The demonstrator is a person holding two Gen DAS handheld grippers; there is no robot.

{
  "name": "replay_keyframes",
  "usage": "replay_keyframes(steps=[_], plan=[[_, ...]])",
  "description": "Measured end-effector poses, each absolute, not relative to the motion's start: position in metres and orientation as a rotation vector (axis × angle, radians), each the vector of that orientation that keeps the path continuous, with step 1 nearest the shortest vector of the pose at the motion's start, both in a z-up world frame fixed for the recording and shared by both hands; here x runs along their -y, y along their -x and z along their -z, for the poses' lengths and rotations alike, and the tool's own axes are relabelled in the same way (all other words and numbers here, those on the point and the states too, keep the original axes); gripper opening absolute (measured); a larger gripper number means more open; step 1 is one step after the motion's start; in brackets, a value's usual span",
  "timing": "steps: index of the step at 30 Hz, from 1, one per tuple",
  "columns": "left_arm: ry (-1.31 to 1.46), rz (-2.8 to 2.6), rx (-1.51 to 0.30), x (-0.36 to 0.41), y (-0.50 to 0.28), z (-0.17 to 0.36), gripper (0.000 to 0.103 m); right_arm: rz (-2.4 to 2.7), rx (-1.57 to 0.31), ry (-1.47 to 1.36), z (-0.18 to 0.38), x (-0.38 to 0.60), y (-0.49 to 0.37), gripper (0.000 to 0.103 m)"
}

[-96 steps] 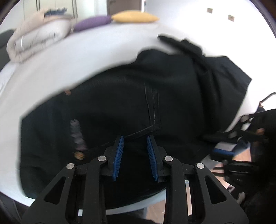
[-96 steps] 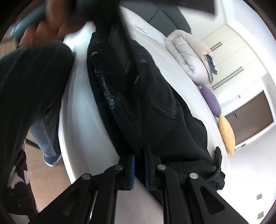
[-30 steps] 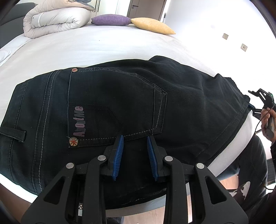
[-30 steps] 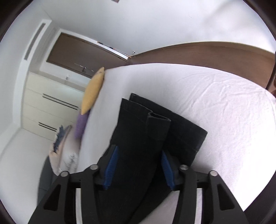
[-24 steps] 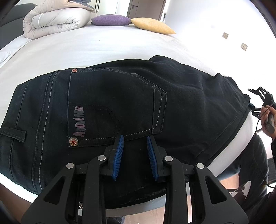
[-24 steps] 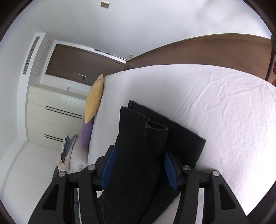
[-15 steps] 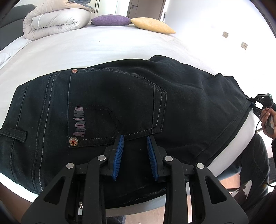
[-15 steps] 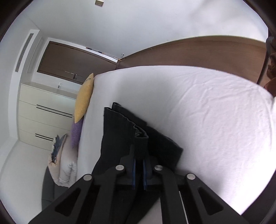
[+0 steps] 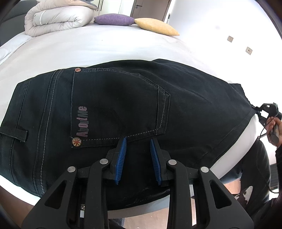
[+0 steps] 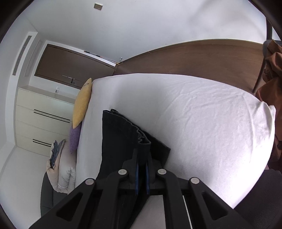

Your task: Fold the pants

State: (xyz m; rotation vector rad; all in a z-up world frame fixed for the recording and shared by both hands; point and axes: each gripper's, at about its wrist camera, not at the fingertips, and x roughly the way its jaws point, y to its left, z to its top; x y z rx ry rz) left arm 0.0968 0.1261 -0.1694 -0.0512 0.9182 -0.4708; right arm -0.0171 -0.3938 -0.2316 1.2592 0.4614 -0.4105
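Observation:
Black jeans [image 9: 123, 98] lie flat on the white bed [image 9: 91, 45], back pocket and logo up, waistband at the left. My left gripper [image 9: 137, 141] is open and hovers over the jeans just below the pocket. My right gripper [image 10: 141, 158] is shut on the bunched hem end of the jeans [image 10: 121, 137], which lies over the bed's near edge. That gripper also shows in the left wrist view [image 9: 264, 111] at the far right end of the jeans.
A rolled beige duvet [image 9: 58, 15], a purple pillow [image 9: 114, 19] and a yellow pillow [image 9: 156, 26] lie at the far side of the bed. A chair with brown cloth [image 10: 271, 70] stands beyond the bed corner. The person's legs [image 9: 250, 176] stand at the right.
My right gripper has shut on the hem end of the jeans, having been open around it a second ago. The left gripper has stayed still and open.

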Motion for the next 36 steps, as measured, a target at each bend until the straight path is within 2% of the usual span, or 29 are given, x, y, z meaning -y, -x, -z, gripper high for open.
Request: replay_keyframes(steps=[3,8,9,10,11,12,14,16,17,19,21,24,28,30,31,33,36], plan=[[0.063,0.476,-0.920,-0.131,-0.099,0.169,0.027,0.406,-0.460,-1.253,0.239,0.395,0.020,0.004],[0.071,0.481,-0.919,-0.138,-0.100,0.170,0.027,0.393,-0.431,-1.222,0.234,0.406,0.025,0.007],[0.073,0.482,-0.918,-0.139,-0.100,0.170,0.027,0.503,-0.427,-1.192,0.225,0.412,0.037,0.020],[0.074,0.482,-0.918,-0.140,-0.101,0.170,0.027,0.619,-0.432,-1.154,0.216,0.415,0.049,0.046],[0.074,0.482,-0.917,-0.140,-0.100,0.170,0.027,0.706,-0.401,-1.131,0.206,0.417,0.062,0.054],[0.073,0.481,-0.916,-0.140,-0.100,0.171,0.027,0.716,-0.359,-1.117,0.197,0.418,0.069,0.055],[0.068,0.477,-0.914,-0.140,-0.101,0.171,0.027,0.611,-0.354,-1.008,0.167,0.409,0.061,0.051],[0.061,0.473,-0.912,-0.137,-0.100,0.172,0.027,0.418,-0.429,-0.894,0.141,0.379,0.025,0.041],[0.055,0.470,-0.911,-0.136,-0.099,0.172,0.027,0.347,-0.463,-0.859,0.135,0.365,0.008,0.041],[0.045,0.468,-0.909,-0.133,-0.098,0.172,0.027,0.108,-0.636,-0.732,0.127,0.312,-0.056,0.037],[0.039,0.466,-0.907,-0.131,-0.096,0.172,0.027,-0.037,-0.765,-0.672,0.134,0.270,-0.106,0.028],[0.037,0.467,-0.907,-0.129,-0.095,0.172,0.027,-0.077,-0.941,-0.670,0.165,0.240,-0.163,0.024],[0.044,0.471,-0.909,-0.129,-0.096,0.173,0.027,-0.056,-1.074,-0.695,0.205,0.243,-0.201,0.020],[0.048,0.473,-0.909,-0.129,-0.096,0.173,0.027,0.022,-1.033,-0.669,0.208,0.256,-0.213,0.006],[0.048,0.472,-0.909,-0.129,-0.096,0.173,0.027,0.056,-0.963,-0.710,0.209,0.271,-0.215,0.006],[0.044,0.472,-0.909,-0.129,-0.096,0.173,0.027,0.174,-0.854,-0.715,0.204,0.298,-0.213,0.007],[0.047,0.473,-0.909,-0.130,-0.097,0.174,0.027,0.255,-0.759,-0.762,0.193,0.317,-0.192,0.022]])
